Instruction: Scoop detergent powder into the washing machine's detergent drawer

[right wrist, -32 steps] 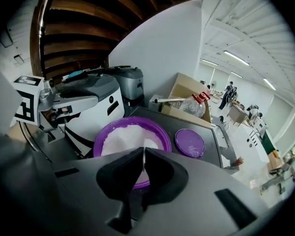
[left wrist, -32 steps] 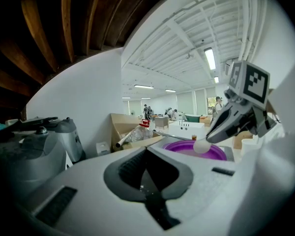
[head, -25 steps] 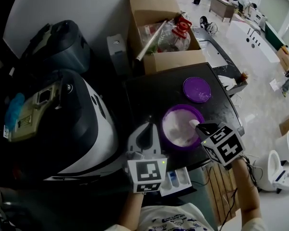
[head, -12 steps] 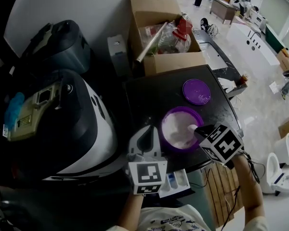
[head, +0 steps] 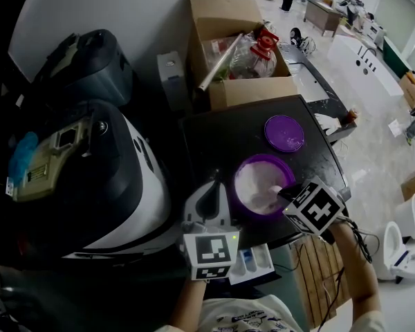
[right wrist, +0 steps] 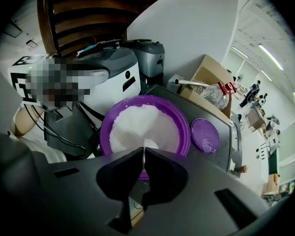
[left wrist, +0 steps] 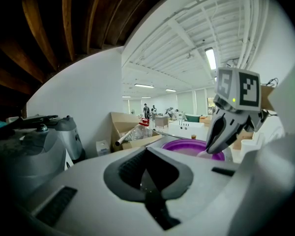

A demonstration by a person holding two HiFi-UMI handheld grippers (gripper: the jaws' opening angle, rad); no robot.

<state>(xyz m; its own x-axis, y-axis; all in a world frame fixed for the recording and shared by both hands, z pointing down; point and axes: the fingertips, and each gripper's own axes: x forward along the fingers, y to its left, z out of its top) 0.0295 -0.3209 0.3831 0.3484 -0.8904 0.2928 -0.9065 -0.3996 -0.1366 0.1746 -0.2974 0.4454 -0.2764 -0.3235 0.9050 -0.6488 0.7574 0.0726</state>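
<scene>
A purple bowl of white detergent powder stands on the black table. My right gripper is shut on the thin handle of a white spoon. The spoon's tip lies in the powder at the bowl's near side. In the left gripper view, the right gripper hangs over the bowl's rim. My left gripper is shut on nothing, just left of the bowl. The white detergent drawer stands pulled out below both grippers, by the washing machine.
The bowl's purple lid lies flat on the table behind the bowl. A cardboard box with plastic bottles and a tube sits at the table's far edge. A grey appliance stands behind the washing machine.
My right gripper has shifted slightly toward the bowl's near rim, and the spoon has dipped lower into the powder. The left gripper has held still.
</scene>
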